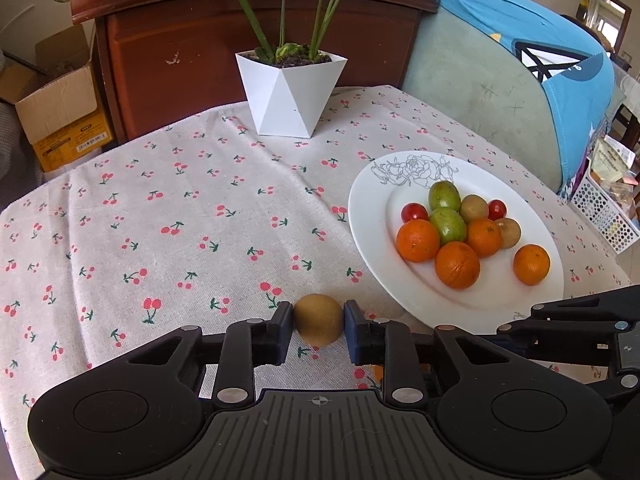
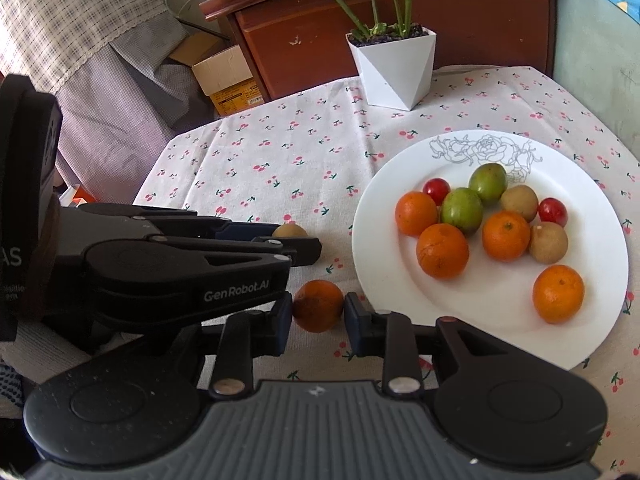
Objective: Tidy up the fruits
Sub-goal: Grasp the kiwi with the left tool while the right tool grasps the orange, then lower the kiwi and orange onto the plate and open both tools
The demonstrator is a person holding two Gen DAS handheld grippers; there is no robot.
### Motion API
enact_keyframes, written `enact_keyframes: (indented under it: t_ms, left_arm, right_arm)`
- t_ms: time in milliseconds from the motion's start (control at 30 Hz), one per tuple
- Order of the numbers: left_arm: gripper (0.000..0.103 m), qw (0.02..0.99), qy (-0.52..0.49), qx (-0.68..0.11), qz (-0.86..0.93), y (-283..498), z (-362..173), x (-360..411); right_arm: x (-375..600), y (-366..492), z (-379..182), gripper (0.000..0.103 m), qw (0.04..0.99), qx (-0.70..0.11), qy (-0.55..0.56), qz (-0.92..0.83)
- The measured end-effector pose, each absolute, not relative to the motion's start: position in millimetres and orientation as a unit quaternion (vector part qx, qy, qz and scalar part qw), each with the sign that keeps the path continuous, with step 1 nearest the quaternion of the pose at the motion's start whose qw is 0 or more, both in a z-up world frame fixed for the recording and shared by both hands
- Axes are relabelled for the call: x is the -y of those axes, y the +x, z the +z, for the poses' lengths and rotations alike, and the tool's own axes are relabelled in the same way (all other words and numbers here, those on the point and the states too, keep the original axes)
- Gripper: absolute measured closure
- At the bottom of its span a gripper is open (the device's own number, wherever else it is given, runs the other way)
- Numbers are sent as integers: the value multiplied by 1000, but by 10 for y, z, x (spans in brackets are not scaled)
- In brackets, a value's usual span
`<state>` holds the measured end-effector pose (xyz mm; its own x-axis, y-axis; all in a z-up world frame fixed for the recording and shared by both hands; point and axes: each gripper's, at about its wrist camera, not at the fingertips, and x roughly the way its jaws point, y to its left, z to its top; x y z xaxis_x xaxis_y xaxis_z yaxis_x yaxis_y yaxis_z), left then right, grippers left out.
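Note:
My left gripper (image 1: 319,326) is shut on a brown kiwi-like fruit (image 1: 319,319) just left of the white plate (image 1: 372,200). My right gripper (image 2: 319,312) is shut on an orange (image 2: 319,306) near the plate's (image 2: 376,264) front left rim. The plate holds several oranges (image 2: 442,251), two green fruits (image 2: 463,210), two red cherry tomatoes (image 2: 436,191) and two brown fruits (image 2: 548,242). The left gripper also shows in the right wrist view (image 2: 298,240), with its brown fruit (image 2: 289,231) partly hidden behind its fingers.
A white faceted plant pot (image 1: 288,92) stands at the table's far edge on the cherry-print cloth (image 1: 180,220). A wooden cabinet (image 1: 192,48) and a cardboard box (image 1: 60,96) are behind. A chair with blue cloth (image 1: 520,60) is at the right.

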<state>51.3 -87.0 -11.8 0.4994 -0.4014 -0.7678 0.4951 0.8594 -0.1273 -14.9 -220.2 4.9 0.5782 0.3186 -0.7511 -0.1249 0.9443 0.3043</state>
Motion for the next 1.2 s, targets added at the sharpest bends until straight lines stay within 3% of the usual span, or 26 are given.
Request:
enact_keyframes:
  t_ms: [600,1200]
  left_arm:
    - [78,881,-18,-380,-281,797,317,1165]
    - [78,867,-9,-397,-300,1051,76,1658]
  right_arm:
    - [3149,-48,517,74,917,-342,208,8]
    - [3500,266,102,74,892,-354,270,-71]
